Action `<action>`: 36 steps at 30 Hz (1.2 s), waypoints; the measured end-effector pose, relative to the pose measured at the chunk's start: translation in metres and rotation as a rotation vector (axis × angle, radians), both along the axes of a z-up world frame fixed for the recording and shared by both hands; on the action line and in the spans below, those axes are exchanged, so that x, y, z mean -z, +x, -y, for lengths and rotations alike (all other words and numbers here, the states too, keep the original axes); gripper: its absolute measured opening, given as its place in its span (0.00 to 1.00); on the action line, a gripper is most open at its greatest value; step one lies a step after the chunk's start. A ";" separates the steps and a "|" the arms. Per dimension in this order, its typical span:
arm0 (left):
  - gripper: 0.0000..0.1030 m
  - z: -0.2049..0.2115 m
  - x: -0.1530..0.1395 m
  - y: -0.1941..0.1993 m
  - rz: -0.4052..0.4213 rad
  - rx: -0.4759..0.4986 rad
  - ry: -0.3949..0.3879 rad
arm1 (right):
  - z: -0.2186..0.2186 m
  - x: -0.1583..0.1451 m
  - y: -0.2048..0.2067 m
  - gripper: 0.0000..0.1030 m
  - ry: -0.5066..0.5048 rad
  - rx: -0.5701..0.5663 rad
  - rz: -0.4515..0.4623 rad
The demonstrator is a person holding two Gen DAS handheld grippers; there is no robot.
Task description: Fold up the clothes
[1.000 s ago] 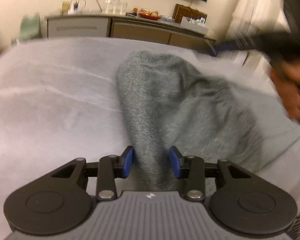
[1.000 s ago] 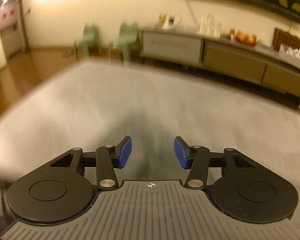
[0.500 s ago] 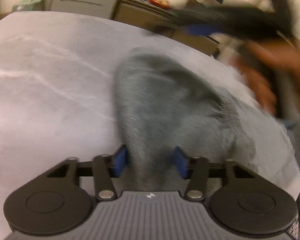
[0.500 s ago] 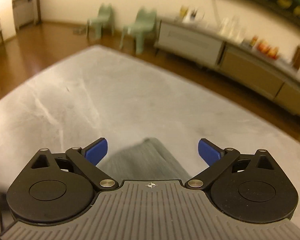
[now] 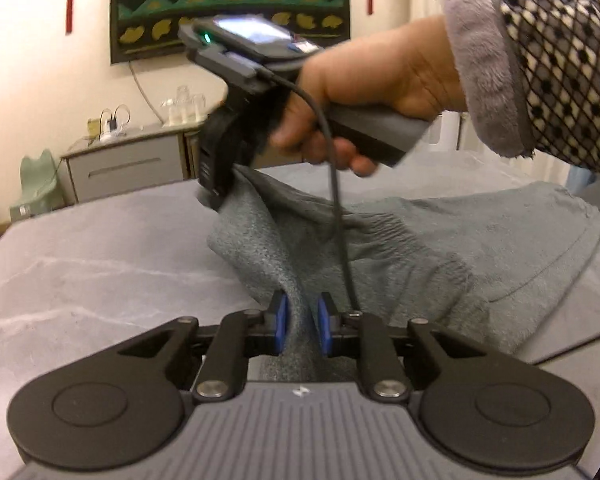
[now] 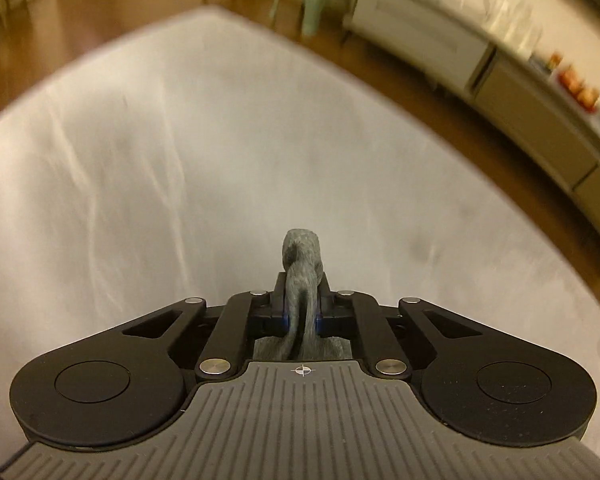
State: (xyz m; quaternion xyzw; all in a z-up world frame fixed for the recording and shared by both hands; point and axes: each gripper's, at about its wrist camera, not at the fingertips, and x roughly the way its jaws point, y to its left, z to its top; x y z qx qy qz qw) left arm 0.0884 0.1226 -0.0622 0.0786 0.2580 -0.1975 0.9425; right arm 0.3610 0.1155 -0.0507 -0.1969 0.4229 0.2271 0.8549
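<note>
Both grippers have fabric. The left gripper point(image 5: 302, 326) is closing its fingers on a bunched ridge of the grey garment point(image 5: 440, 248), and the blue pads already touch cloth on both sides. The right gripper point(image 6: 302, 314) is also closing and is nearly clamped on a thin twisted wad, with a stub of cloth poking out past the fingertips. In the left wrist view the right gripper point(image 5: 216, 196) lifts one edge off the desk point(image 5: 80, 272). The rest of the garment lies rumpled on the desk, stretching away toward the right of that view.

Risks, as I read it:
- Each grip holds a rope-like bunch, not a flat corner, so layers could slide out under tension and that side would drop.
- Pulling the grippers apart may drag the whole piece across the smooth desk instead of spreading it.
- The gripper cable point(image 5: 340, 220) hangs over the cloth near the left fingers and could snag or get caught in the fold.

Materials: the garment is a thick fuzzy fleece-like knit, limp, with a visible seam line. The desk is pale grey with marble-like veins and looks slick. The pads are blue and the finger arms are black and rigid.
</note>
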 end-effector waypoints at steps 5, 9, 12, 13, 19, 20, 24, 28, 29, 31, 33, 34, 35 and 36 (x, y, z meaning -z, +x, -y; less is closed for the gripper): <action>0.19 -0.005 0.004 0.002 -0.040 -0.043 -0.003 | 0.005 -0.005 0.012 0.08 0.201 0.093 0.015; 0.21 -0.016 0.004 0.006 -0.091 -0.091 -0.015 | 0.010 0.000 0.031 0.07 0.385 0.216 -0.001; 0.25 -0.046 0.011 0.022 -0.201 -0.196 -0.099 | 0.032 -0.009 0.029 0.27 0.574 0.341 0.007; 0.25 -0.058 0.017 0.028 -0.262 -0.217 -0.155 | 0.038 -0.011 0.025 0.30 0.586 0.373 0.016; 0.39 -0.087 0.030 0.043 -0.407 -0.200 -0.327 | 0.059 -0.018 -0.097 0.56 0.277 0.334 0.177; 0.41 -0.084 0.030 0.042 -0.400 -0.192 -0.324 | 0.063 -0.011 -0.123 0.56 0.223 0.320 0.190; 0.21 -0.076 0.031 0.046 -0.366 -0.207 -0.297 | 0.081 0.040 -0.198 0.46 0.098 0.299 0.157; 0.15 -0.095 0.034 0.045 -0.404 -0.232 -0.389 | 0.094 0.071 -0.209 0.49 0.171 0.344 0.157; 0.13 -0.098 0.033 0.046 -0.409 -0.240 -0.407 | 0.093 0.071 -0.205 0.49 0.199 0.357 0.137; 0.12 -0.108 0.030 0.042 -0.400 -0.280 -0.425 | 0.087 0.072 -0.197 0.49 0.248 0.361 0.091; 0.12 -0.123 0.026 0.037 -0.383 -0.340 -0.437 | 0.073 0.075 -0.193 0.49 0.269 0.309 0.077; 0.13 -0.131 0.026 0.036 -0.375 -0.381 -0.423 | 0.066 0.076 -0.192 0.50 0.280 0.284 0.079; 0.13 -0.137 0.026 0.035 -0.368 -0.423 -0.402 | 0.059 0.078 -0.191 0.52 0.290 0.260 0.080; 0.13 -0.142 0.027 0.033 -0.364 -0.458 -0.385 | 0.055 0.079 -0.191 0.54 0.306 0.236 0.077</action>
